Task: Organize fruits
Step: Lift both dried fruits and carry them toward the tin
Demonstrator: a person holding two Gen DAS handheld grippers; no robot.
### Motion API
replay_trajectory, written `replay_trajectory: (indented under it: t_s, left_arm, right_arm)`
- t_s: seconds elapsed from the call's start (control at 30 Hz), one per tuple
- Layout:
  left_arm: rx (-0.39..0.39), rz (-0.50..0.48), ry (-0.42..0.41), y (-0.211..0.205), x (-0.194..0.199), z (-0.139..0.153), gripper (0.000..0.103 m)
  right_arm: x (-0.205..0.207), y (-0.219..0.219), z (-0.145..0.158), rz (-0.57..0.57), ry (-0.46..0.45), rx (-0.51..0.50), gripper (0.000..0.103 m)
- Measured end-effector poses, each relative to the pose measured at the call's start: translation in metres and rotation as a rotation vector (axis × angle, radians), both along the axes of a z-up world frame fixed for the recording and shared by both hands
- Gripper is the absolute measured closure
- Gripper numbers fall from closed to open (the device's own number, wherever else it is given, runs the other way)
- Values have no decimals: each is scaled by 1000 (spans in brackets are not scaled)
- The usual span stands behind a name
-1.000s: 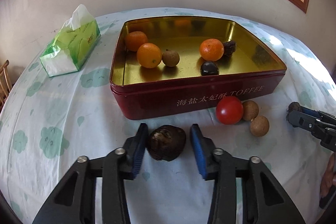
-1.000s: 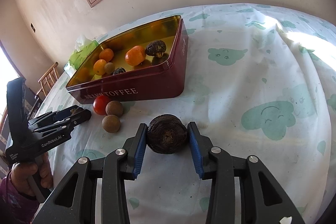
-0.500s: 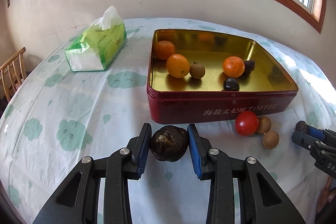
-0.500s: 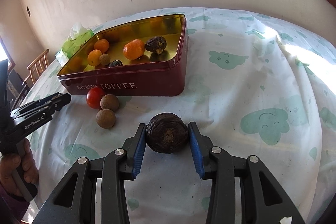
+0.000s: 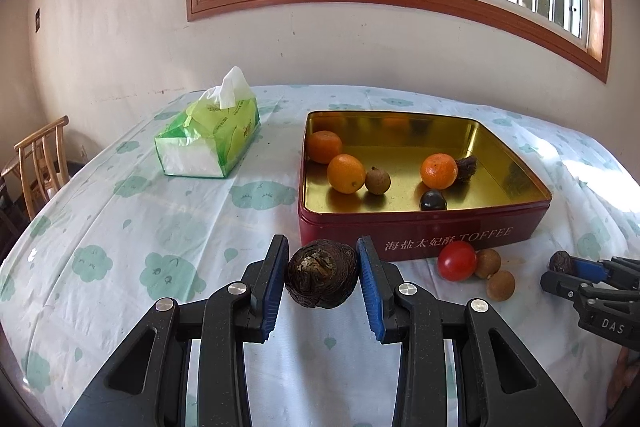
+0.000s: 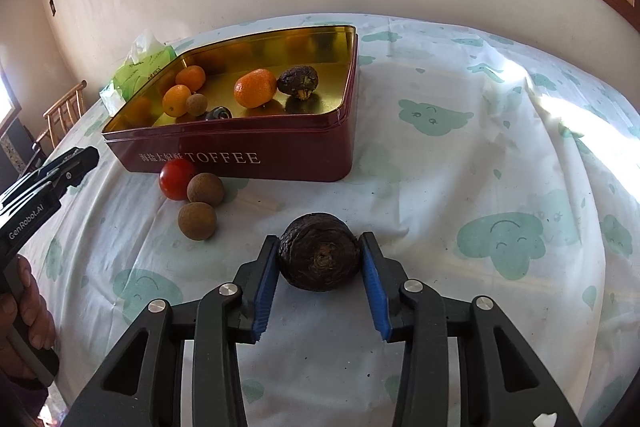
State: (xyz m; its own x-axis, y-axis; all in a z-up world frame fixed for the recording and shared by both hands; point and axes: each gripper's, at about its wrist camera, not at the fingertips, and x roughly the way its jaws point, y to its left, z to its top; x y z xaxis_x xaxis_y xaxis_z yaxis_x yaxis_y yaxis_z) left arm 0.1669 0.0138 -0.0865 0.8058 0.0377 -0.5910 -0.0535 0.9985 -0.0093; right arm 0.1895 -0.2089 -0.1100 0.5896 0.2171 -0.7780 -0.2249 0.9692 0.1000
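Lifted, left tool (image 5: 322, 279) grips dark fruit (image 5: 322, 279), seemingly above table (image 5: 120, 227).

The chair (image 5: 38, 163) is cut by the left edge. The small dark fruit (image 6: 218, 113) in the tin (image 6: 240, 147) is half hidden behind the front wall; it is perhaps a chestnut. The tissue pack (image 6: 136, 67) is partly behind the tin.

The left hand-held gripper (image 5: 322, 281) has closed on its dark fruit (image 5: 322, 279) and lifted it.
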Motion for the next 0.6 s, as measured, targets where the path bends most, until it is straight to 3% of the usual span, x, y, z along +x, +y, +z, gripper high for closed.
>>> replay_trajectory:
  t_s: [0.6]
  left_arm:
    - [-3,4,-56,1,-10,5,67]
  right_arm:
    - [-1,5,1,1,-6,-44,67]
